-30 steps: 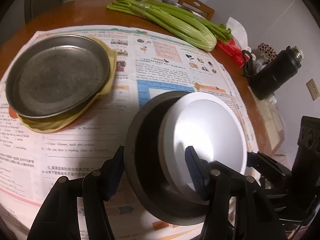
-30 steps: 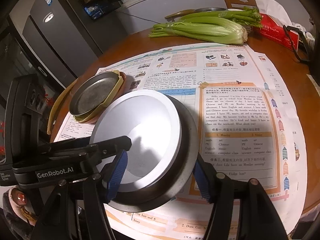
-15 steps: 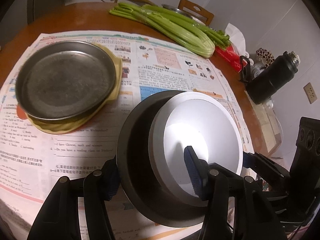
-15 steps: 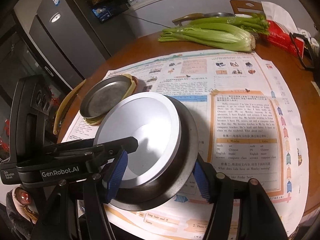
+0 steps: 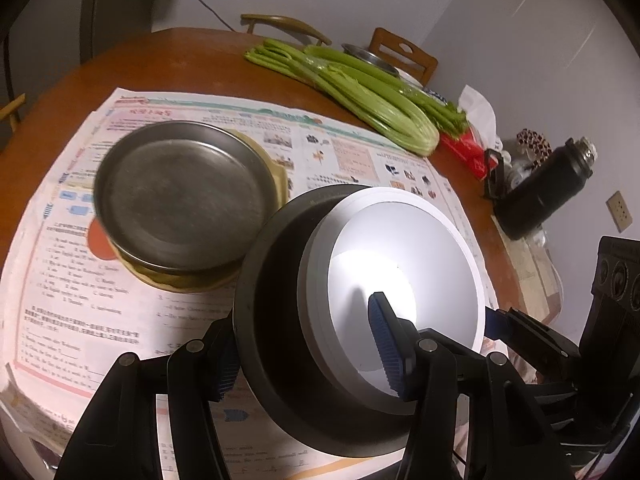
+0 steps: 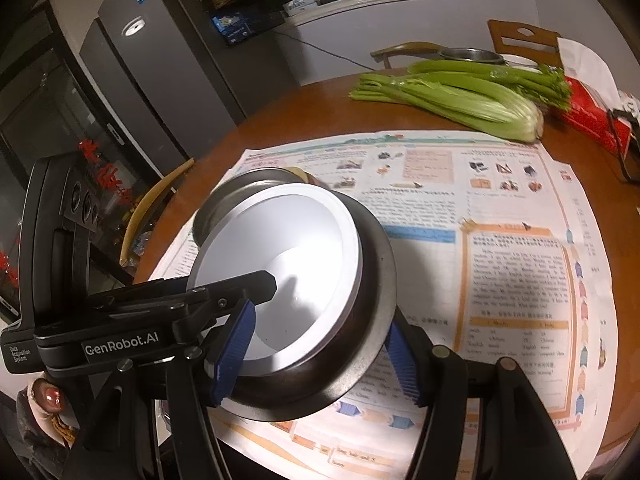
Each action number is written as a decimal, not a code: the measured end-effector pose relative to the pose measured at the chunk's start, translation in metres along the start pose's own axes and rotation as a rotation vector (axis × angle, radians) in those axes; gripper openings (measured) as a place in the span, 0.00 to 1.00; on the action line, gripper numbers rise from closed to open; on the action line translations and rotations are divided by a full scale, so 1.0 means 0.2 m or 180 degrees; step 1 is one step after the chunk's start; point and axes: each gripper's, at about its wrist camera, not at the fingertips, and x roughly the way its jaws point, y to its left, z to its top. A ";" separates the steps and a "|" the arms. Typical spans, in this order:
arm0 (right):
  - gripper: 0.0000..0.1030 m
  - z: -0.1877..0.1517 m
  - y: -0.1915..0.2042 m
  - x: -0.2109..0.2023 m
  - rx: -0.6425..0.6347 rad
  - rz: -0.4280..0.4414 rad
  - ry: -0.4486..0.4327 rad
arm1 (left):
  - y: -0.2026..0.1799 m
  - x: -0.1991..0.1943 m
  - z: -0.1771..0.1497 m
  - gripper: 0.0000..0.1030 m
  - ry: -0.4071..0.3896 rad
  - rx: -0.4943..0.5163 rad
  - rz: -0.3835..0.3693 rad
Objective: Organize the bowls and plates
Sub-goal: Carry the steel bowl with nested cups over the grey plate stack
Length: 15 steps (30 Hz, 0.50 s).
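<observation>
A dark metal plate (image 5: pixel 276 320) with a white bowl (image 5: pixel 404 264) nested in it is held up over the table, tilted. My left gripper (image 5: pixel 308 348) is shut on the stack's near rim, one pad under the dark plate and one inside the white bowl. My right gripper (image 6: pixel 320 348) grips the opposite rim of the same stack (image 6: pixel 372 320), which fills the span between its fingers. A steel plate (image 5: pixel 180 196) rests on a yellow plate (image 5: pixel 280 176) on the newspaper, just beyond the stack. It also shows in the right wrist view (image 6: pixel 236 192).
Newspaper (image 6: pixel 500 248) covers the round wooden table (image 5: pixel 160 60). Celery (image 5: pixel 360 92) lies at the far side beside a red tissue box (image 5: pixel 460 148). A black flask (image 5: pixel 540 192) lies at the right edge. Chairs (image 6: pixel 520 40) stand behind, a fridge (image 6: pixel 132 60) to the left.
Both grippers have carried the stacked dark plate and white bowl up off the paper and toward the steel plate. The stack now overlaps that plate's near edge in both views.
</observation>
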 end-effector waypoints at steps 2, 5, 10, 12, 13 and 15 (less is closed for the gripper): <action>0.62 0.02 0.02 0.00 -0.0034 0.0005 -0.0013 | 0.02 -0.02 0.01 0.57 -0.0024 -0.0021 0.0001; 0.62 0.04 0.04 0.01 -0.0062 0.0021 -0.0027 | 0.04 -0.04 0.03 0.57 -0.0068 -0.0043 0.0011; 0.62 0.08 0.08 0.03 -0.0120 0.0040 -0.0038 | 0.07 -0.07 0.05 0.57 -0.0122 -0.0064 0.0028; 0.62 0.10 0.10 0.04 -0.0143 0.0050 -0.0039 | 0.08 -0.08 0.07 0.57 -0.0137 -0.0071 0.0038; 0.62 0.11 0.10 0.04 -0.0153 0.0055 -0.0039 | 0.09 -0.09 0.07 0.57 -0.0146 -0.0072 0.0041; 0.62 0.13 0.12 0.05 -0.0176 0.0061 -0.0048 | 0.10 -0.10 0.09 0.57 -0.0169 -0.0074 0.0049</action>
